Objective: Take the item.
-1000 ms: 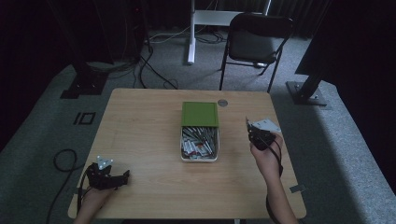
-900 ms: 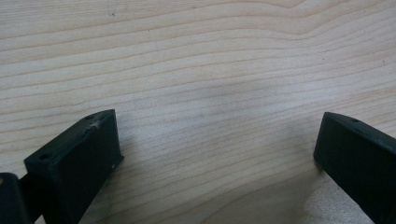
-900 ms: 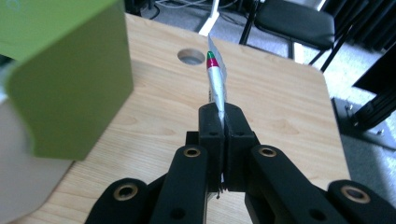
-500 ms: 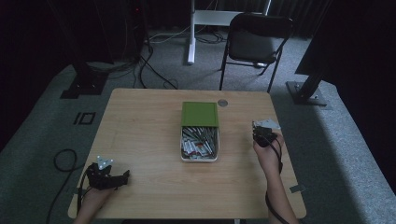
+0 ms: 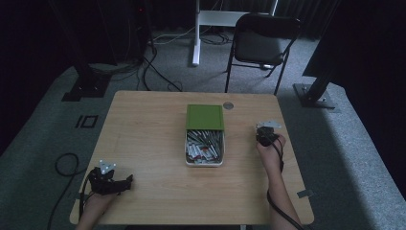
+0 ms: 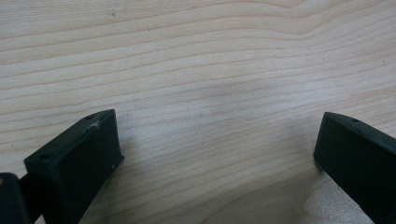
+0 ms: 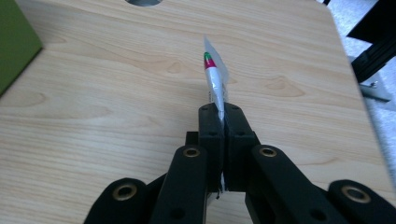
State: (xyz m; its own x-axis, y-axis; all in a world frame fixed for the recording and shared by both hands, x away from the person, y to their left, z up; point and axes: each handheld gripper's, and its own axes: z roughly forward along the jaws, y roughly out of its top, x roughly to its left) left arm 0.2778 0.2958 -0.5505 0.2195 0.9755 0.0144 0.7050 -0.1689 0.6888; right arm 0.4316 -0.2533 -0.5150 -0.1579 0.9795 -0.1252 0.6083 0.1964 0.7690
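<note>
**A sachet taken from the box, held over the right side of the table**

We are holding one small silver sachet (image 7: 214, 77), with a red and green mark near its top, in the right gripper (image 7: 219, 112). The jaws are pressed together on its lower edge, so the sachet is standing up and pointing away from us, above the bare wood. We are gripping it by the thin edge, probably because the flat seal gives the jaws a sure hold.

In the high view the right gripper (image 5: 266, 134) is staying to the right of the white box (image 5: 187, 153), apart from it, over the table (image 5: 143, 124). The box is full of similar sachets, and its green lid (image 5: 205, 117) is lying just behind it, touching its far end, so the contents are open to us.

The left gripper (image 5: 125, 180) is resting near the front left corner, well apart from the box. Its jaws are spread wide and holding nothing, as if waiting.
</note>
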